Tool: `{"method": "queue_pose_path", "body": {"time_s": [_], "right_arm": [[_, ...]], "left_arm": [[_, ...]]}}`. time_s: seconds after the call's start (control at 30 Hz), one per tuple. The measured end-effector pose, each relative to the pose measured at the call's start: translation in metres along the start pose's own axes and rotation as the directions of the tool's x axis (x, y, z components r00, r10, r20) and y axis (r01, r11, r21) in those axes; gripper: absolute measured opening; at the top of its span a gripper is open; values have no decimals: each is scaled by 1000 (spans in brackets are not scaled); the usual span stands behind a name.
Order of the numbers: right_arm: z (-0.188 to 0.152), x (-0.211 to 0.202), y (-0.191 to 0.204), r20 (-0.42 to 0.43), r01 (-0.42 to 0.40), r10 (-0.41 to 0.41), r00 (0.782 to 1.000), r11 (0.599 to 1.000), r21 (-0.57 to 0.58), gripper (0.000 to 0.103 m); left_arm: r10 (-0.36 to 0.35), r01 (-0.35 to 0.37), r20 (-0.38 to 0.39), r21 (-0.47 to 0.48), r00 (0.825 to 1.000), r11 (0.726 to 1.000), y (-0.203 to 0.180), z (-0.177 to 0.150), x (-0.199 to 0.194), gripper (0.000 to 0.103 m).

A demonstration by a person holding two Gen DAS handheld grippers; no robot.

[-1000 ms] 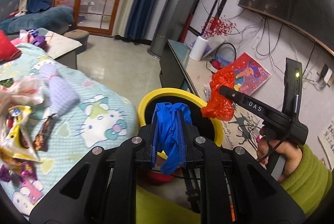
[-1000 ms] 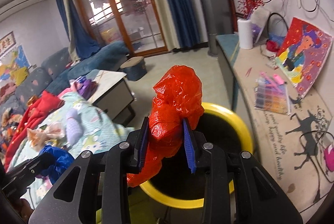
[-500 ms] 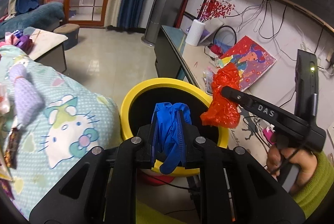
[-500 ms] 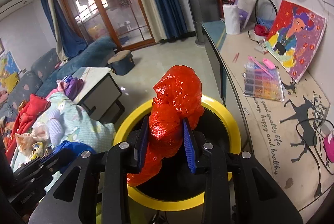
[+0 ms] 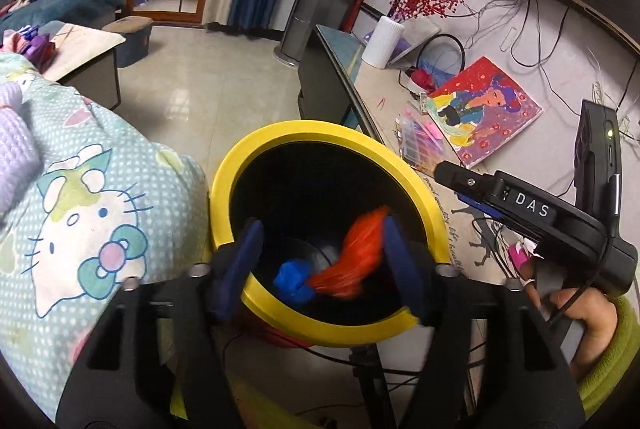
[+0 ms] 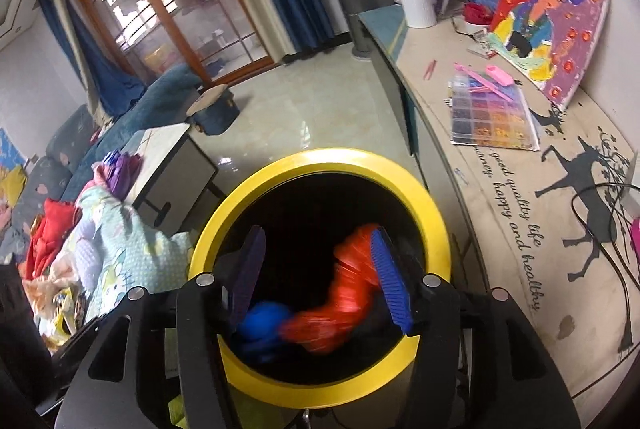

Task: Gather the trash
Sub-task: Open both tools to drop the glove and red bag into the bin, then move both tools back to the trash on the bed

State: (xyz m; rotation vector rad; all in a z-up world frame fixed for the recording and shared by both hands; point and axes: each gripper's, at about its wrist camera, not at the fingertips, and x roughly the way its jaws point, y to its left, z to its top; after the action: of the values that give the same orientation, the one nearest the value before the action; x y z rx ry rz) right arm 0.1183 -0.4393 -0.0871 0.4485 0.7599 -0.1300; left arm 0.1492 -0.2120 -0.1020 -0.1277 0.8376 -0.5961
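While the left wrist view looks down into the yellow-rimmed bin (image 5: pixel 224 205), the left gripper (image 5: pixel 320 269) hangs over its mouth with its jaws opening, and nothing is pinched between the blue pads (image 5: pixel 244 261). Below them a blue wad (image 5: pixel 294 279) and a streaked red plastic bag (image 5: pixel 354 255) are inside the dark bin, the red one blurred as if falling. The bin stands just beside a cartoon-cat blanket (image 5: pixel 92 229), and the right gripper (image 5: pixel 460 179) reaches in from the right, held by a hand (image 5: pixel 580 313) in a green sleeve. In the right wrist view the right gripper (image 6: pixel 316 269) is also over the bin (image 6: pixel 434 213), its jaws opening; the red plastic bag (image 6: pixel 344 305) brushes the right-hand pad (image 6: pixel 390 281) but is not clamped, and whether it still clings there cannot be told through the blur. The blue wad (image 6: pixel 262 321) lies lower, near the left pad. Both pieces look like thin crumpled film: very light, soft, easily squashed, springy enough to puff back and slippery enough to drift or snag on a ribbed pad. Such trash is probably best pinched across the thickest bunched part, not a loose edge, which could slide out. More wrappers (image 6: pixel 66 303) lie on the blanket to the left.
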Motion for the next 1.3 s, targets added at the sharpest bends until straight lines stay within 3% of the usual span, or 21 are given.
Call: {"method": "queue_pose_path", "body": {"time_s": [0.07,0.2,0.4,0.63,0.93,1.17,1.3], "right_arm": [[1,-3,1,13,1,-1,1000,1000,-1,56],[1,-14,9,59,5,-3,998,1000,-25,64],[1,-37,31,139,-19,27,990,998,-63,78],[-4,-61,66,194,-59,89,977,986,-157,83],[-16,-75,109,185,-115,168,968,957,-267,84],[-24,-76,131,155,-145,202,967,938,-315,84],[-31,-76,143,128,-170,223,966,927,-333,84]], "left_arm": [[9,-9,16,-9,1000,1000,3,1,-7,69],[48,-46,63,-28,997,999,8,4,-27,92],[121,-115,156,-47,980,992,15,10,-67,92],[208,-198,240,-62,948,978,18,12,-102,92],[319,-307,290,-88,902,948,35,8,-136,92],[356,-328,318,-140,879,934,52,5,-159,92],[393,-358,336,-163,856,919,60,3,-171,92]]}}
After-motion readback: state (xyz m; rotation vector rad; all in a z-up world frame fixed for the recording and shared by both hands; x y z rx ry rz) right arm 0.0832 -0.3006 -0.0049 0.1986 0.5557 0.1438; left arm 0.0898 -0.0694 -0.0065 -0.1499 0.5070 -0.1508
